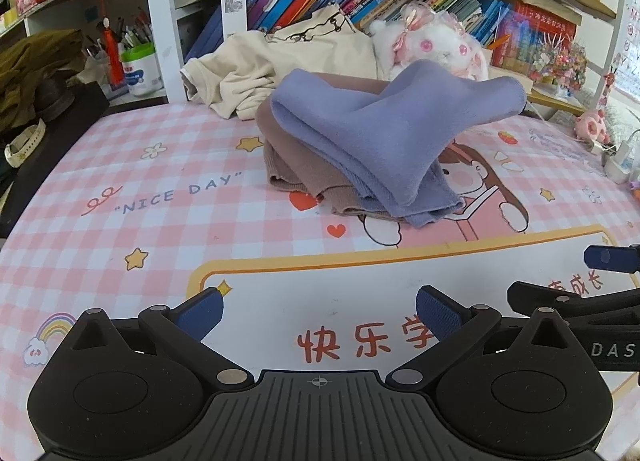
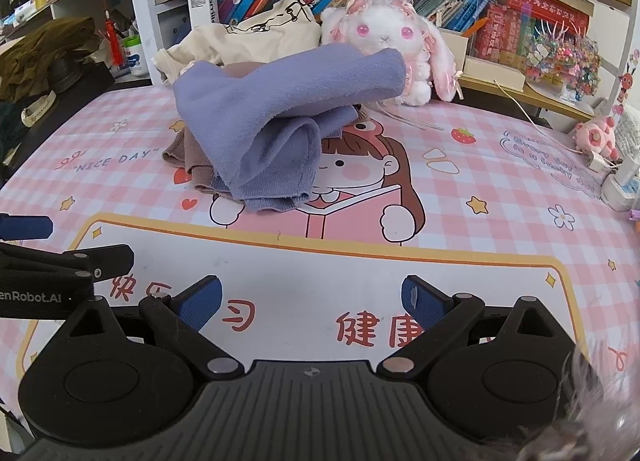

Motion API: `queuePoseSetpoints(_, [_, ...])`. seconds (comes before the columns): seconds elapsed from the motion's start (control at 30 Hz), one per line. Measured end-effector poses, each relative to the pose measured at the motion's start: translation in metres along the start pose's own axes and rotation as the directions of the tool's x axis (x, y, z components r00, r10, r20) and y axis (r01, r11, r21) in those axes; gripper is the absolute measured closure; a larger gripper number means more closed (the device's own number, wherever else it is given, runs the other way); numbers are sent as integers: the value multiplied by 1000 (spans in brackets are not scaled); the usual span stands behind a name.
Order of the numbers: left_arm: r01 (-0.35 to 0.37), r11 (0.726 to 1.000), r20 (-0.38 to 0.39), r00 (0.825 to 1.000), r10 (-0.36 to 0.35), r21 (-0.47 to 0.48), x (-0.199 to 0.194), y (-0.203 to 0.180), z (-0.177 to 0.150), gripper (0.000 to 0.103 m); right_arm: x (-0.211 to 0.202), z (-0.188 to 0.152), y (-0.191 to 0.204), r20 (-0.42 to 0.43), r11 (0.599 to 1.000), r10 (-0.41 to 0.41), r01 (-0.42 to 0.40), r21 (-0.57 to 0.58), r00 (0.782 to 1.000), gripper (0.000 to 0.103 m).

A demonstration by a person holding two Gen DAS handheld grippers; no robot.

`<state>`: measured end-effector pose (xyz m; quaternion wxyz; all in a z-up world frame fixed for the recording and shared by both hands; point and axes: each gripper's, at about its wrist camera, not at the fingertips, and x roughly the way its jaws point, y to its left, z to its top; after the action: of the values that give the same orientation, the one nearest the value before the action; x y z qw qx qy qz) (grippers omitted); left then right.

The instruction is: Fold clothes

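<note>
Pink checked desk mat (image 1: 120, 165) with cartoon girl print, spread flat across desk. Crumpled cream printed garment (image 1: 256, 61) heaped at mat's far edge against bookshelf. Folded purple knit garment (image 1: 360, 129) stacked on folded brown knit garment (image 1: 296, 165), mid-mat, nearer far edge; one purple end sticking out unsupported to the right. White plush rabbit with pink eyes (image 2: 384, 37) just behind stack. Left gripper (image 1: 320, 313) spread wide, empty, above mat's white panel. Right gripper (image 2: 312, 301) likewise wide, empty, beside left.
</note>
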<state>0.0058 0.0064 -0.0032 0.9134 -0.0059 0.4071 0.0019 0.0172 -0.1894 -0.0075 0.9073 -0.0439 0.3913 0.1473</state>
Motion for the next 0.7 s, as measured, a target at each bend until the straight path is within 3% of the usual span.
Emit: queuePoseSetpoints(0.7, [28,999,-8,1000,-28,-27,1,4,-1,0,2,0,1,1,1000,0,0,-7,1000,5])
